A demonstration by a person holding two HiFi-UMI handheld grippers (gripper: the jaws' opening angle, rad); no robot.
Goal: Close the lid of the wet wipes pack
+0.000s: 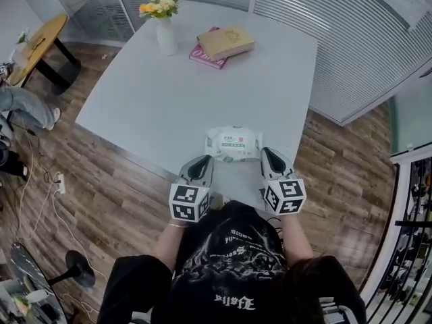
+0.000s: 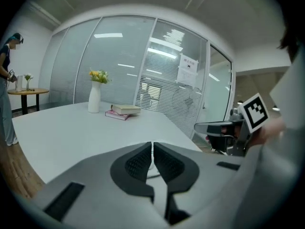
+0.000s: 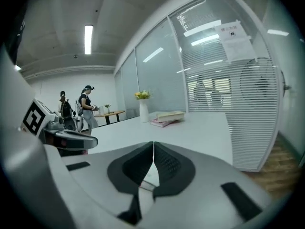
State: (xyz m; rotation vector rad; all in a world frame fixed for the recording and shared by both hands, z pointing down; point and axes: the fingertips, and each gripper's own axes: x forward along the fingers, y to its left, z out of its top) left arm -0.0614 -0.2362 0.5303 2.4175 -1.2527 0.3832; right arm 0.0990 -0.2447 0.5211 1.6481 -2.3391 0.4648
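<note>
Lying flat at centre frame in the head view, the white soft wet wipes pack with green print (image 1: 233,144) rests on the large white table (image 1: 169,93), close to the table's lower edge; its top looks level, though whether the lid is fully latched cannot be told. Left gripper (image 1: 204,158), grey with black ribbed pads, sits just beside the pack's lower left corner, its jaws pressed together with nothing between them, as its own view confirms (image 2: 152,145). Right gripper (image 1: 266,152), of the same make, sits just beside the pack's lower right corner, jaws likewise together and empty (image 3: 153,145). Neither gripper is seen touching the pack. Toward the upper centre of the table stand a white vase of yellow flowers (image 1: 165,34) and, to its right, a tan book (image 1: 226,42) stacked on a pink book (image 1: 202,57). Brown wooden plank floor (image 1: 115,181) surrounds the table; a round wooden side table (image 1: 37,42) occupies the upper left, and slatted blinds (image 1: 337,39) fill the upper right
</note>
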